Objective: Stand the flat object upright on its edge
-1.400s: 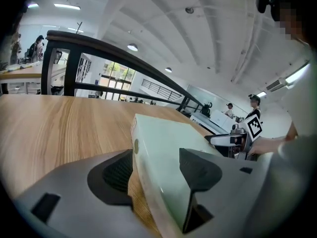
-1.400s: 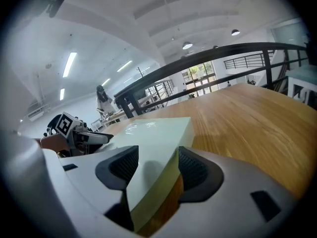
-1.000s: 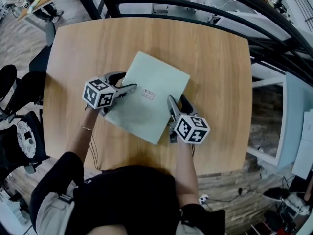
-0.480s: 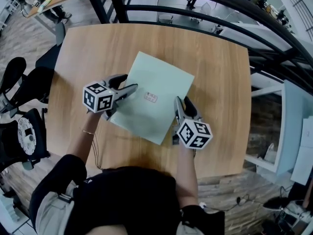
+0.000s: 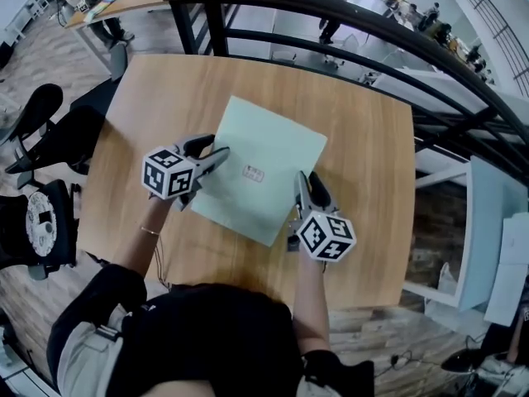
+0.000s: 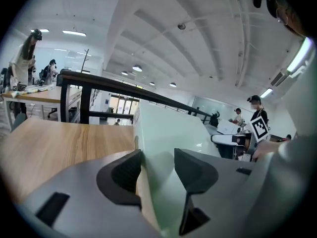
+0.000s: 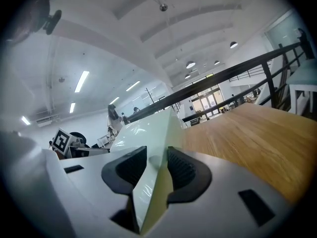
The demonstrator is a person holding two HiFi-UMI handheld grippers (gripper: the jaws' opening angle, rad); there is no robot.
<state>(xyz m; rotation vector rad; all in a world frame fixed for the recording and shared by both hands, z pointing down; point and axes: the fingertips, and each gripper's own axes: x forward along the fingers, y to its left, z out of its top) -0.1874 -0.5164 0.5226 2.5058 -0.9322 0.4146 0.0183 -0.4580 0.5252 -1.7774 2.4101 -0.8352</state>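
A pale green flat board with a small label lies on the wooden table. My left gripper straddles its left edge. In the left gripper view the board stands between the jaws; one pad touches it, the other is still apart, and the jaws are closing. My right gripper is at the board's near right edge. In the right gripper view the board fills the gap between the pads as they close onto it.
A black railing curves past the table's far side. Black office chairs stand on the floor to the left. The table's right edge drops to a lower level. People stand far off in both gripper views.
Both grippers have stayed at the board's edges while their jaws narrowed round it. The board itself has not visibly moved.
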